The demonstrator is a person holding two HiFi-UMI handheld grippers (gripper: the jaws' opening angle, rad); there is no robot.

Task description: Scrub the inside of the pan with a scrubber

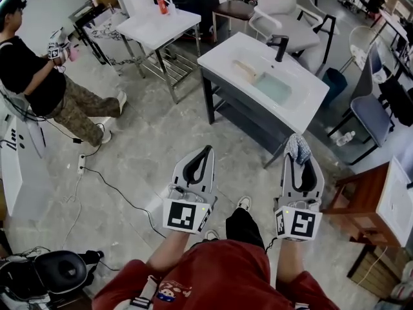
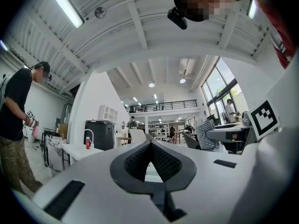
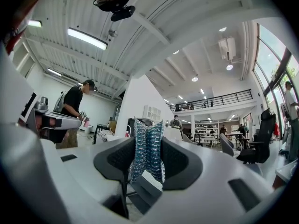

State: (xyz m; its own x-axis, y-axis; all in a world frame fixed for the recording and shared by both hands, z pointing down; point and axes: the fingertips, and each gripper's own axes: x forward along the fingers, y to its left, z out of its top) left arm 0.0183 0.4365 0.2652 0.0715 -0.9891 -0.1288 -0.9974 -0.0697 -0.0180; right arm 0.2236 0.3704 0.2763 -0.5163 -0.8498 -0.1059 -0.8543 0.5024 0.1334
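The scrubber (image 1: 297,146), a blue-and-silver mesh wad, is pinched between the jaws of the right gripper (image 1: 300,159). In the right gripper view the scrubber (image 3: 147,148) stands upright between the two dark pads, squeezed narrow at its middle, and its top rises past the jaw tips. The left gripper (image 1: 206,151) is just beside the right one on its left, at about the same height. Its jaws are drawn together so that the tips meet, and the left gripper view shows only a small leaf-shaped opening behind them, with nothing caught in it. Both grippers are held out over the grey floor (image 1: 148,147).

Ahead of the right gripper, well apart from it, stands a white sink surface (image 1: 303,95) with a shallow basin (image 1: 274,88) and a black faucet (image 1: 280,47) at its far edge. A tan thing (image 1: 244,70) lies at the basin's left end; what it is cannot be told. Farther ahead of the left gripper is a second white surface (image 1: 158,28) bearing a red bottle (image 1: 161,4). Far off to the left gripper's left stands another person (image 1: 29,76) in a black shirt.
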